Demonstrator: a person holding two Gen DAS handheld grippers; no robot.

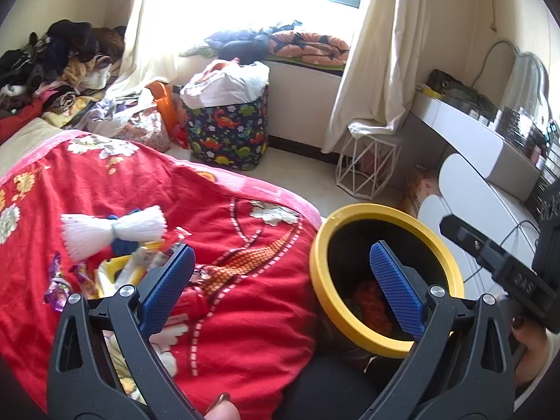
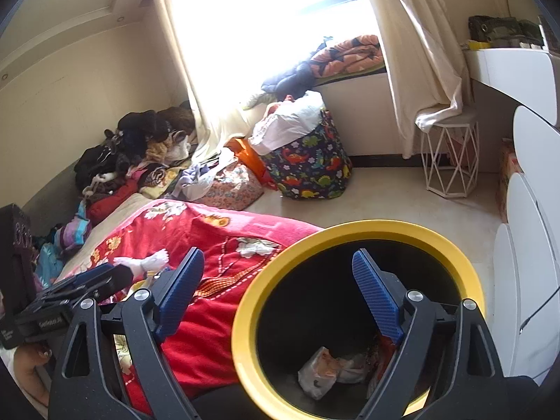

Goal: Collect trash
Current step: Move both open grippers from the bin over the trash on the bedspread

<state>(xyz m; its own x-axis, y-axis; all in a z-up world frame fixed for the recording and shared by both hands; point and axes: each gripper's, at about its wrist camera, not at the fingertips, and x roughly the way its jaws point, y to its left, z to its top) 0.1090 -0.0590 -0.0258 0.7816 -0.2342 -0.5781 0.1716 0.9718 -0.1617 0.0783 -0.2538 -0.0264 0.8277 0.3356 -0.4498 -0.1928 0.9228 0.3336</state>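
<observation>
Wrappers (image 1: 140,266) just beyond left claw (image 1: 280,287), claw empty.

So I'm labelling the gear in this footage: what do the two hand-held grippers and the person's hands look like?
Both look alike. The left hand-held gripper and right hand-held gripper have black triangular arms with cut-out windows, silver round bolts, and flat blue ribbed finger pads. Each shows in the other's view as a black boxy body with small white lettering. The right hand wears dark nail polish; no sleeve is clearly visible.
</observation>
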